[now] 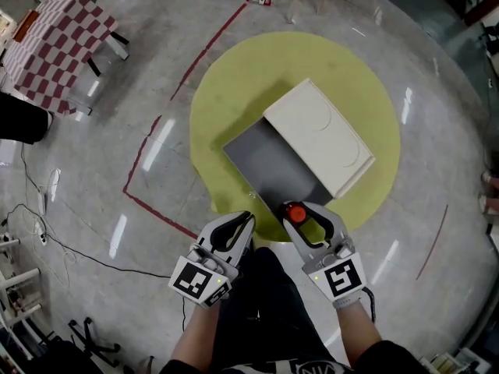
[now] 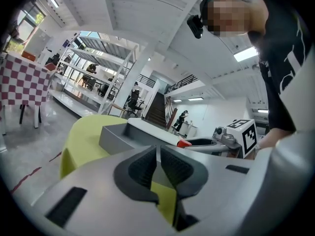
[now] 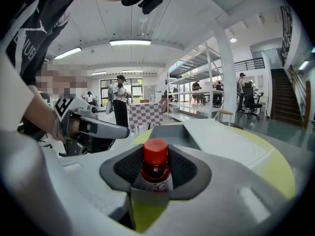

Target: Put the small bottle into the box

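A small bottle (image 3: pixel 154 167) with a red cap (image 1: pixel 295 212) stands upright between the jaws of my right gripper (image 1: pixel 307 213), which is shut on it. It hangs at the near edge of the grey open box (image 1: pixel 277 166), whose cream lid (image 1: pixel 320 135) is swung open to the right. The box rests on a round yellow-green table (image 1: pixel 226 104). My left gripper (image 1: pixel 243 226) is shut with nothing in it, just left of the right one, near the table's front edge. In the left gripper view the box (image 2: pixel 115 136) and the red cap (image 2: pixel 183 143) lie ahead.
A checkered red-and-white table (image 1: pixel 58 45) stands at the far left. Red tape lines (image 1: pixel 148 142) mark the grey floor. Cables (image 1: pixel 47 232) trail on the floor at the left. Shelving and people stand far off in the hall.
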`<state>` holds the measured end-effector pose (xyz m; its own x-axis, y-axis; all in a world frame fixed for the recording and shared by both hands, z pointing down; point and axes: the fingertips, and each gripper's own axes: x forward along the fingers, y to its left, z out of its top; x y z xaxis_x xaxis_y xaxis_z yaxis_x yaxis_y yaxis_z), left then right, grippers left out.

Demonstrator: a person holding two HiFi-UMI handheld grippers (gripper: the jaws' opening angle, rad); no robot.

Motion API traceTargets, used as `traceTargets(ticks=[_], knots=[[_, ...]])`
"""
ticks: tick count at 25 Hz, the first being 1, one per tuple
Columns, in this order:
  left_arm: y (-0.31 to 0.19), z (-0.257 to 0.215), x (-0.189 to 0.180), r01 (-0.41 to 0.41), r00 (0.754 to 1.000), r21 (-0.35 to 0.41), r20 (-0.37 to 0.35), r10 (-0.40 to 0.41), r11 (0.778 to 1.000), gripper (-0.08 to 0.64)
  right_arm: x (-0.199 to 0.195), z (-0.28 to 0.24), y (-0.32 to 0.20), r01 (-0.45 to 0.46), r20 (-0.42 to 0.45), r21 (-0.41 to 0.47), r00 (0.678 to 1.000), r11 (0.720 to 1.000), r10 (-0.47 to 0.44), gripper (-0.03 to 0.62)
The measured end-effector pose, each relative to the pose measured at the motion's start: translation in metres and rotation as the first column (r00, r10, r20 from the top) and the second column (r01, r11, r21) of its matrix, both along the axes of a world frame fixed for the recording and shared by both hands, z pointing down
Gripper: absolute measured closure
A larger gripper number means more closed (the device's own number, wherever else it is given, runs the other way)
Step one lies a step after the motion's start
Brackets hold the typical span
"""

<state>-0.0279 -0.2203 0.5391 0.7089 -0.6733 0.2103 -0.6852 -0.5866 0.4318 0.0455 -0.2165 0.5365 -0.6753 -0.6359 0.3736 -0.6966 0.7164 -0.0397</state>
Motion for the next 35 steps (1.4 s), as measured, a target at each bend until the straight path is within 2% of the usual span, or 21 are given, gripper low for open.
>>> traceTargets(ticks=[5,10,16,24,27,31,35], knots=[[-0.009,0.000,0.003,-0.012,1.000,0.007,-0.009,0.012,1.000,0.528,-0.003,0.003,0.005,0.036,0.000,0.007,0.999,0.999,-0.036,0.451],[-0.011,-0.002,0.008,-0.038,0.999,0.008,-0.012,0.038,0.999,0.528,-0.004,0.006,0.007,0.022,0.018,-0.018,1.000,1.000,-0.022,0.448],[-0.014,-0.018,0.009,-0.061,0.998,0.031,-0.010,0.061,0.998,0.528,-0.003,-0.006,0.010,0.013,0.111,-0.061,0.994,0.998,-0.006,0.437],[-0.020,-0.035,0.014,-0.090,0.996,0.059,-0.013,0.091,0.994,0.528,0.016,-0.037,0.004,-0.066,0.233,-0.067,0.969,0.996,0.080,0.437],[-0.021,-0.041,0.017,-0.105,0.994,0.073,-0.018,0.107,0.992,0.528,0.021,-0.048,0.001,-0.085,0.229,-0.055,0.969,0.995,0.095,0.439],[-0.021,-0.056,0.021,-0.126,0.992,0.089,-0.015,0.128,0.988,0.528,0.027,-0.064,0.000,-0.106,0.215,-0.042,0.970,0.993,0.113,0.461],[-0.020,-0.069,0.022,-0.146,0.989,0.108,-0.012,0.148,0.983,0.531,0.036,-0.080,-0.006,-0.160,0.221,-0.034,0.961,0.986,0.164,0.534]])
